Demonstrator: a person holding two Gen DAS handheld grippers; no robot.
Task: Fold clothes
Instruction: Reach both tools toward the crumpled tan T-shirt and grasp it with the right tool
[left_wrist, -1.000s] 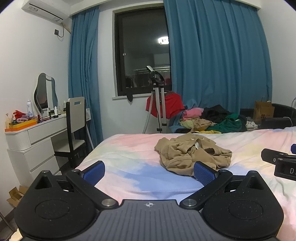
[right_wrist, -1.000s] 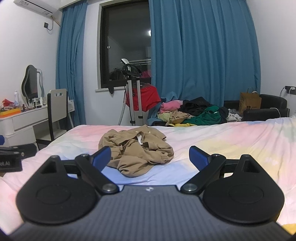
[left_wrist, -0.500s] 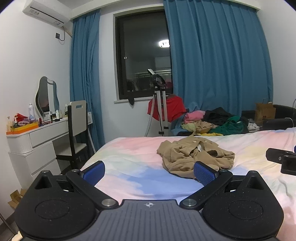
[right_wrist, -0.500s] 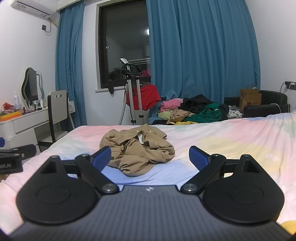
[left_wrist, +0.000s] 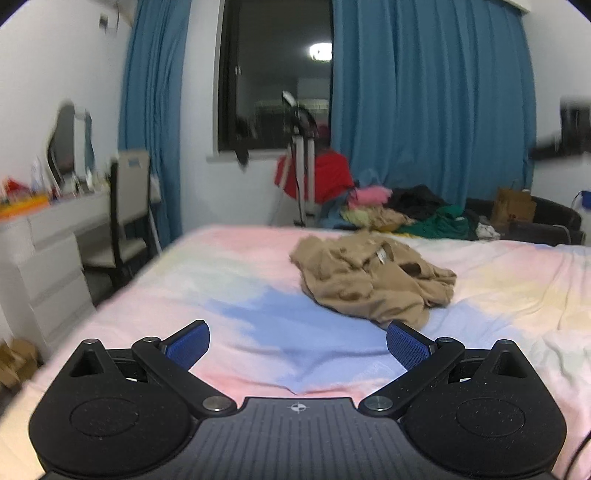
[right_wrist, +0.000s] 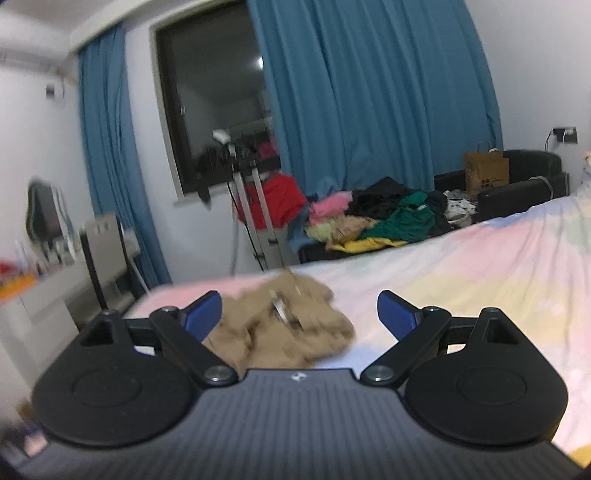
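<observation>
While both tools stand wide open and hold nothing, we see the tan garment (left_wrist: 373, 280) lying crumpled in a heap on the bed (left_wrist: 229, 295), on its pastel sheet of pink, blue and yellow. Our left tool (left_wrist: 297, 341) is above the blue patch of the sheet, and the garment lies ahead of it and a little to the right, near its right finger but apart from it. Our right tool (right_wrist: 299, 314) is close over the same garment (right_wrist: 284, 332), which shows between its blue pads (right_wrist: 397, 314) and nearer to the left one; this view is blurred, so we cannot tell if anything touches. Behind the bed a pile of other clothes (right_wrist: 376, 218) lies under the blue curtain (right_wrist: 369, 92).
</observation>
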